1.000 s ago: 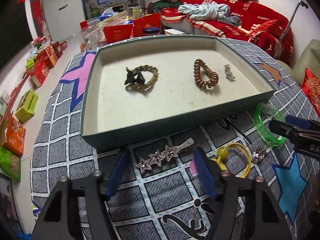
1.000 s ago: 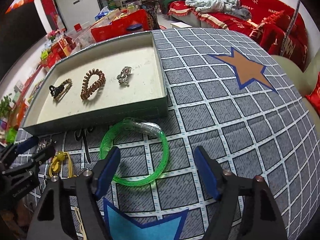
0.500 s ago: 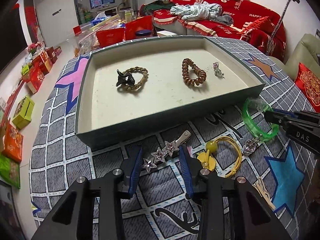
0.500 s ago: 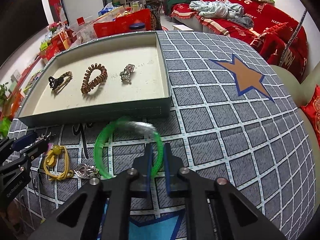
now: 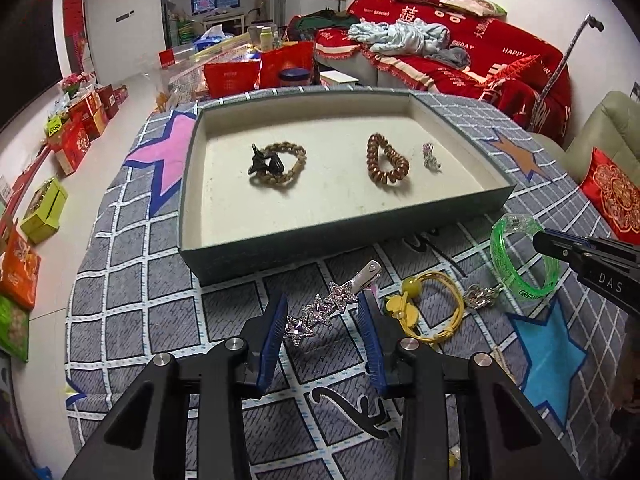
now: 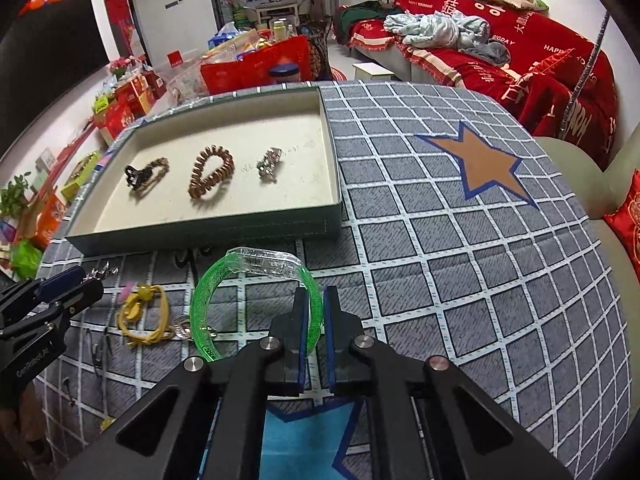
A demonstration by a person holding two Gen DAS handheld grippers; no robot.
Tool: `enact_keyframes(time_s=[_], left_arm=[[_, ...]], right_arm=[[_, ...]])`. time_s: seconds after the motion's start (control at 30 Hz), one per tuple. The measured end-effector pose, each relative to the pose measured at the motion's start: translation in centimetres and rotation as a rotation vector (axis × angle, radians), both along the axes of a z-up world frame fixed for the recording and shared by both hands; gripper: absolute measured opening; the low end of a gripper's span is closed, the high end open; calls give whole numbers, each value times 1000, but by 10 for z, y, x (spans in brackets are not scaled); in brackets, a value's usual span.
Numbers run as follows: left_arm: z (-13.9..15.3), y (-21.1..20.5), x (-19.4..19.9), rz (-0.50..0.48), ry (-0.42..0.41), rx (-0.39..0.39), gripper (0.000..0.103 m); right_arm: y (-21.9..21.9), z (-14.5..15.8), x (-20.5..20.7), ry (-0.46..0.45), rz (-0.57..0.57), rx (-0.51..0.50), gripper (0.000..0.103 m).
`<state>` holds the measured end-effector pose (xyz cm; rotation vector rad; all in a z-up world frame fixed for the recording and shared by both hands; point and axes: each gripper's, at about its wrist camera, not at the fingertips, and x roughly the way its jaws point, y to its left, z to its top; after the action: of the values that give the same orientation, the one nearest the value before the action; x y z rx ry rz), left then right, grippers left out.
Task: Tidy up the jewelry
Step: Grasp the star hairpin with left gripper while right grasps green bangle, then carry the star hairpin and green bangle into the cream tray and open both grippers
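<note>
Near the tray [image 6: 224,236] on the counter, the right tool [image 6: 316,320] pinched the green bangle [image 6: 208,296] by its rim; stiff, light plastic, likely slippery. Left tool [image 5: 324,320] had closed on the star hair clip [image 5: 320,308], rigid, best held mid-length.

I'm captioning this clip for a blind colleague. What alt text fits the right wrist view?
The right hand-held gripper is shut on a green bangle on a grey checked cloth. Beyond it a shallow tray holds a chain bracelet, a coil hair tie and a small silver piece. The left hand-held gripper shows at the left edge.
</note>
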<state>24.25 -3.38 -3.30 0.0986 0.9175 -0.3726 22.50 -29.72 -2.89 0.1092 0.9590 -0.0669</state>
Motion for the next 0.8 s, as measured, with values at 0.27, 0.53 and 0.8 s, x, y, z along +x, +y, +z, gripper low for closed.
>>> enact_keyframes(time_s=[0.27,0.53,0.8], left_arm=[[18,6,0,9,-25,-29,54],[39,10,19,19,-66,-34,54],[38,11,58,32,-57,-8,54]], right_arm=[[7,20,2,-29,24,31,8],[18,38,25,-54,50,33,8],[21,33,72,-25,44,68,8]])
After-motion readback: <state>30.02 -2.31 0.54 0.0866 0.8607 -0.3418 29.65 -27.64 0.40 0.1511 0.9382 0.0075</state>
